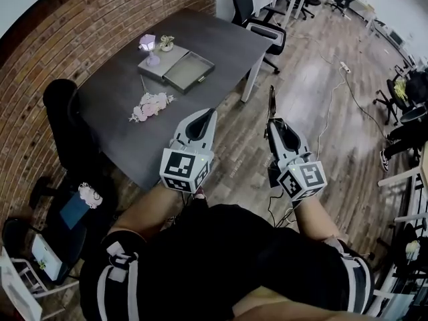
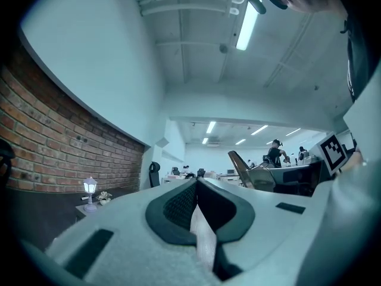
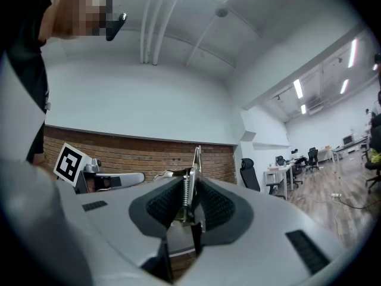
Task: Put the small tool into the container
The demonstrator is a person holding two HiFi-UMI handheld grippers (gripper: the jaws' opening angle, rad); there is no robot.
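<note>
The person in dark clothes is nearest and holds one gripper in each hand, out in front. The left gripper is by the near edge of the bench. Its two jaws are pressed together at the tips. The left gripper view shows the same: on the left gripper the dark pads meet in a point with nothing between them.

The right gripper is just to the right of the left one. It is over the wooden floor, not over the bench. Its jaws are clamped on the small tool. The tool is thin and made of metal.

In the right gripper view, the small tool stands up between the pads of the right gripper. It has a little spring on it. Its tip sticks out past the jaws. The pads press on it from both sides, so the jaws stay a little way apart.

Farther away is the dark grey bench. Some pink flowers lie on its near left part.

Past the flowers is the container, a grey open tray on the far left part of the bench. Just beside it on the left is a small purple lamp. The small tool is well apart from the container.

A brick wall runs along the left side of the bench. A black chair stands at the far end.
</note>
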